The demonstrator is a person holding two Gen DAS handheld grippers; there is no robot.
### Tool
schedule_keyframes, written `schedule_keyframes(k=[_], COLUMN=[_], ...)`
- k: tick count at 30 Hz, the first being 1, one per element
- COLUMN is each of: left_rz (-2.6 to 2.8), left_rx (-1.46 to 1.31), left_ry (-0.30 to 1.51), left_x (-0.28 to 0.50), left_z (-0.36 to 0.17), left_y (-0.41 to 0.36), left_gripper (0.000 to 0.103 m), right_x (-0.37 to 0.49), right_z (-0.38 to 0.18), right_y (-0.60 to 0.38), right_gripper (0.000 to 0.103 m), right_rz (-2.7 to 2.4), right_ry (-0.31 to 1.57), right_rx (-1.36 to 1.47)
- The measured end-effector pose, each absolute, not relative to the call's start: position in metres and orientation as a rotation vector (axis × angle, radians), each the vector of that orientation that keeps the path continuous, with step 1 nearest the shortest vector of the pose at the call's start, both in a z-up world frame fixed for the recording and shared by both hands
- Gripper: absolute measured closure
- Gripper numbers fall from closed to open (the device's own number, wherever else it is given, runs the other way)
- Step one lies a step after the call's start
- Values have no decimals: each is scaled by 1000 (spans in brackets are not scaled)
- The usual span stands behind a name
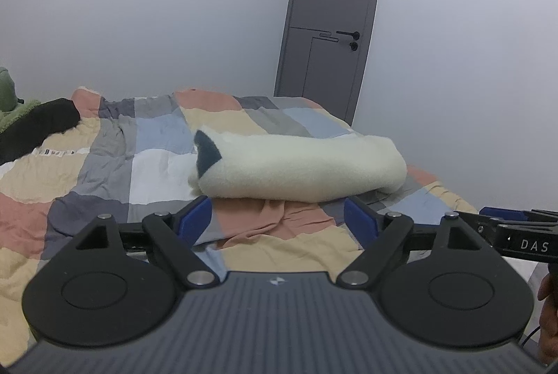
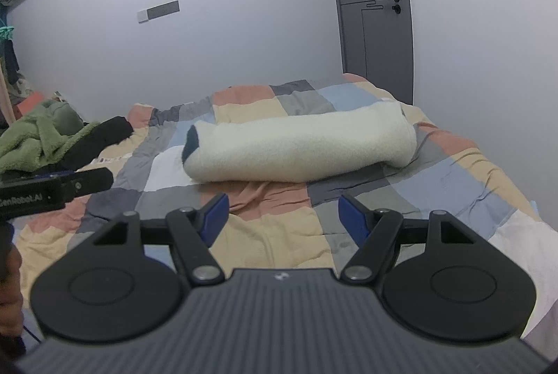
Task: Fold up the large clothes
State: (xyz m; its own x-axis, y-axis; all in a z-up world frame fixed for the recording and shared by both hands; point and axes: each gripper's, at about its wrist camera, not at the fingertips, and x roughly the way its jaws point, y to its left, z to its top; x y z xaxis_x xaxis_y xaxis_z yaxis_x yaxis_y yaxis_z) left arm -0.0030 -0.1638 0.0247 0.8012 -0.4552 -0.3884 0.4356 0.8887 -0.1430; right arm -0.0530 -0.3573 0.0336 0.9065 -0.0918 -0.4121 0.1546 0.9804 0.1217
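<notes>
A cream fleece garment (image 1: 300, 166) lies folded into a long bundle on the checked bedspread (image 1: 104, 171), with a dark patch at its left end. It also shows in the right wrist view (image 2: 300, 147). My left gripper (image 1: 277, 217) is open and empty, held just short of the bundle's near edge. My right gripper (image 2: 283, 217) is open and empty, also a little short of the bundle. The right gripper's side shows at the right edge of the left wrist view (image 1: 519, 231); the left gripper's side shows at the left of the right wrist view (image 2: 52, 187).
A green fleece item (image 2: 38, 136) and a black garment (image 2: 101, 135) lie at the far left of the bed. A grey door (image 1: 331, 11) stands in the wall behind the bed. The bed's right edge (image 2: 523, 217) drops off close to the bundle.
</notes>
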Motion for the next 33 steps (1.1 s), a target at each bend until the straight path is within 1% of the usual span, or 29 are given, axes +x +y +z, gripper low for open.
schedule_keyframes(k=[3, 6, 8, 18, 19, 21, 22, 23, 24, 33], left_rz=[-479, -473, -476, -430, -428, -428, -427, -425, -424, -436], left_rx=[-54, -70, -83, -41, -42, -47, -48, -47, -46, -31], left_ry=[419, 411, 401, 391, 393, 398, 401, 403, 404, 413], left_x=[-5, -6, -5, -11, -11, -11, -12, -12, -13, -17], left_z=[26, 27, 27, 34, 35, 36, 36, 36, 37, 41], left_y=[-161, -159, -157, -158, -157, -156, -155, -155, -155, -155], left_gripper=[15, 5, 2, 0, 0, 0, 0, 0, 0, 0], right_x=[-55, -55, -56, -54, -55, -55, -55, -55, -54, -58], right_z=[34, 35, 35, 34, 34, 34, 34, 35, 35, 39], right_y=[-357, -357, -357, -352, -351, -351, -351, -351, -351, -344], right_gripper=[31, 31, 31, 31, 29, 12, 10, 4, 0, 0], right_rz=[-133, -138, -139, -152, -153, -155, -152, -151, -158, -167], right_ry=[419, 420, 419, 415, 414, 412, 412, 417, 423, 410], right_rx=[153, 152, 158, 140, 138, 139, 141, 141, 137, 122])
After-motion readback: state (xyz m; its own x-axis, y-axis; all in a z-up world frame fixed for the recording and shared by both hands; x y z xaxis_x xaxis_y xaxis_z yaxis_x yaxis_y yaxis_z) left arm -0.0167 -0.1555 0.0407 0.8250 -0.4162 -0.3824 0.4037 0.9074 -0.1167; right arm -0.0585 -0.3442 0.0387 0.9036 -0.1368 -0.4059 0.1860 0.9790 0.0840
